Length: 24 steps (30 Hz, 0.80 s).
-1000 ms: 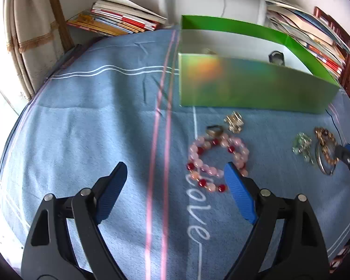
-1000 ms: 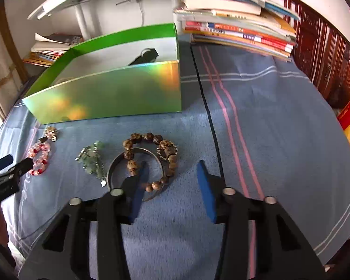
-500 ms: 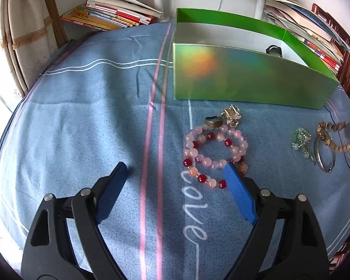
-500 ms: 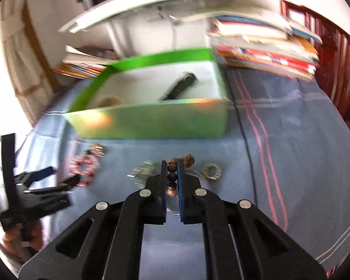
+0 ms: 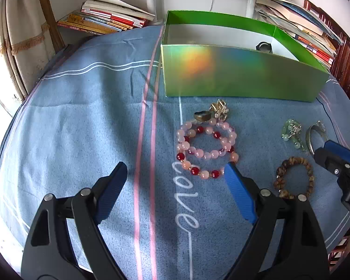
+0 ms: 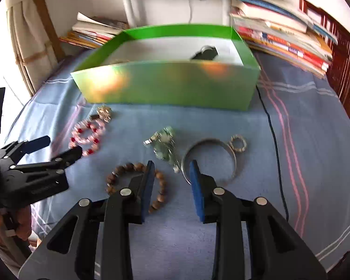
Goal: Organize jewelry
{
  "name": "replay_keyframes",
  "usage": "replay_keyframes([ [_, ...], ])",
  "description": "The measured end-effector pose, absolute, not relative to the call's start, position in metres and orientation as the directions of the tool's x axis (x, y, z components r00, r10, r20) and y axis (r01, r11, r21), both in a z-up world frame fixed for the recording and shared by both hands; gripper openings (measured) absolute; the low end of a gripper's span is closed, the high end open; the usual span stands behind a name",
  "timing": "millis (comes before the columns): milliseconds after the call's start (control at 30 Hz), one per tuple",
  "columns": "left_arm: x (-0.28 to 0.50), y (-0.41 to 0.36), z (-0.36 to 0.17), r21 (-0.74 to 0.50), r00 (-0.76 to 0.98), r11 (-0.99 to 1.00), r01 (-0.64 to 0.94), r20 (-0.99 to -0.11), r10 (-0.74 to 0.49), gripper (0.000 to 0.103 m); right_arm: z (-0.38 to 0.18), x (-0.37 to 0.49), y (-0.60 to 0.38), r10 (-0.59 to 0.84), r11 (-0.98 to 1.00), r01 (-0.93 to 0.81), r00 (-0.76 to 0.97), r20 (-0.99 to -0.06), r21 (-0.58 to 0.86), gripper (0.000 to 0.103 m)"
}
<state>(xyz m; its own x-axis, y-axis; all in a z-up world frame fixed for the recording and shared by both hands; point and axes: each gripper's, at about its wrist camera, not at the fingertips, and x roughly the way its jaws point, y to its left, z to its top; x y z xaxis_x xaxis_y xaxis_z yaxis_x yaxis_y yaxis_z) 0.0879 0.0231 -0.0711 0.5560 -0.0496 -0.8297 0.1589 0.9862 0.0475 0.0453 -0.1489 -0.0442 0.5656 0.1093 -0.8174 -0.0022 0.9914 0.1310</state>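
A pink and red bead bracelet (image 5: 206,149) lies on the blue cloth just ahead of my open, empty left gripper (image 5: 175,182), with a gold brooch (image 5: 219,109) and a dark ring (image 5: 202,116) behind it. A brown wooden bead bracelet (image 6: 133,182) lies loose on the cloth under the left finger of my open, empty right gripper (image 6: 171,182). A green bead piece (image 6: 164,145), a silver bangle (image 6: 210,161) and a small ring (image 6: 238,142) lie ahead of it. The green box (image 6: 168,86) stands behind, with a dark object (image 6: 205,53) inside.
Stacks of books (image 6: 284,39) lie behind and right of the box, more books (image 5: 105,21) at the back left. A curtain (image 5: 23,46) hangs at the left. The cloth (image 5: 81,116) has pink stripes and a white "love" print.
My right gripper was shut on the brown bead bracelet half a second ago; now it is open and the bracelet lies on the cloth left of the bangle. The left gripper stayed open.
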Motion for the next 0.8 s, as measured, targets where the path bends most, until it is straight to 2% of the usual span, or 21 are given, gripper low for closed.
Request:
replay_keyframes([
  [233, 0.090, 0.028, -0.072, 0.030, 0.554, 0.989, 0.145, -0.830, -0.057, 0.084, -0.055, 0.044, -0.137, 0.156, 0.987, -0.052, 0.530, -0.833, 0.151, 0.031],
  [400, 0.098, 0.039, -0.071, -0.030, 0.540, 0.992, 0.126, -0.837, -0.094, 0.071, -0.060, 0.047, -0.133, 0.161, 0.986, -0.060, 0.523, -0.837, 0.153, 0.032],
  [467, 0.100, 0.036, -0.074, 0.007, 0.546, 0.993, 0.118, -0.835, -0.059, 0.065, -0.059, 0.047, -0.132, 0.167, 0.986, -0.063, 0.523, -0.836, 0.157, 0.035],
  [567, 0.100, 0.030, -0.077, 0.059, 0.567, 0.990, 0.124, -0.823, -0.022, 0.065, -0.059, 0.047, -0.130, 0.167, 0.986, -0.071, 0.525, -0.835, 0.153, 0.038],
  [700, 0.093, 0.023, -0.076, 0.103, 0.572, 0.983, 0.151, -0.820, -0.002, 0.059, -0.059, 0.046, -0.129, 0.157, 0.987, -0.072, 0.527, -0.835, 0.140, 0.038],
  [800, 0.083, 0.025, -0.075, 0.122, 0.567, 0.978, 0.167, -0.824, 0.006, 0.059, -0.059, 0.045, -0.128, 0.142, 0.990, -0.068, 0.528, -0.837, 0.125, 0.038],
])
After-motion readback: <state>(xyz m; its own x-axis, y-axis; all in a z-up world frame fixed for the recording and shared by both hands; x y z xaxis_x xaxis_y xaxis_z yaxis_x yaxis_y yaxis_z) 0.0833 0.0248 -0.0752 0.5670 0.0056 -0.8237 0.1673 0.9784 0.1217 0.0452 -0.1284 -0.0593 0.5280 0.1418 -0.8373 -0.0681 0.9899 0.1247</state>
